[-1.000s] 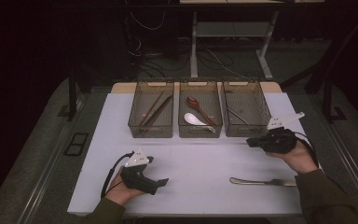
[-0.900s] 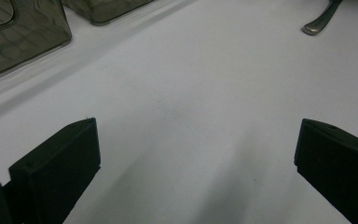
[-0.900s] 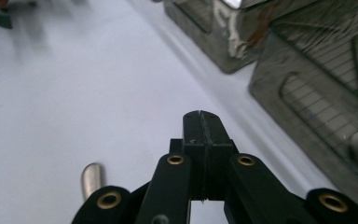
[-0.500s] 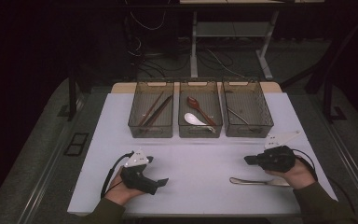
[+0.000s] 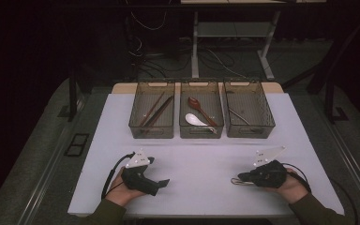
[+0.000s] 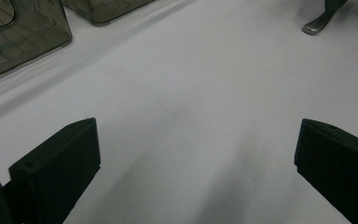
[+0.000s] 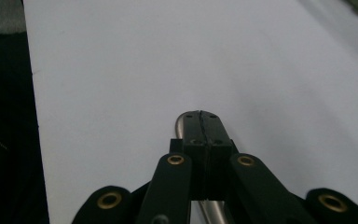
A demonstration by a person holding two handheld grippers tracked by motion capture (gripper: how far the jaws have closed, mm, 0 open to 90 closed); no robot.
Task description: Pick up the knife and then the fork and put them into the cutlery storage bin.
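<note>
Metal cutlery (image 5: 236, 181), a slim piece whose kind I cannot tell, lies near the front right edge of the white table (image 5: 201, 159) in the high view, its tip poking out to the left from under the right gripper (image 5: 243, 177), which sits low over it in the person's right hand (image 5: 290, 185). At the front left, the left gripper (image 5: 161, 183) rests in the left hand (image 5: 122, 187), well apart from the utensil. Three smoky bins stand in a row at the far side: the left bin (image 5: 152, 112) holds chopsticks (image 5: 155, 111), the middle bin (image 5: 201, 112) holds a brown spoon (image 5: 199, 107) and a white spoon (image 5: 196, 119), and the right bin (image 5: 248, 110) holds a thin metal piece. In the left gripper view, the left gripper (image 6: 196, 172) has its jaws spread wide over bare table, nothing between them; the metal cutlery's end (image 6: 314, 27) shows at the top right. In the right gripper view, the right gripper (image 7: 201, 122) is clenched tight, pads pressed together, directly over the metal cutlery (image 7: 181, 126), whose rounded end peeks out beside the tips and whose shaft passes beneath; whether the pads pinch it I cannot tell.
</note>
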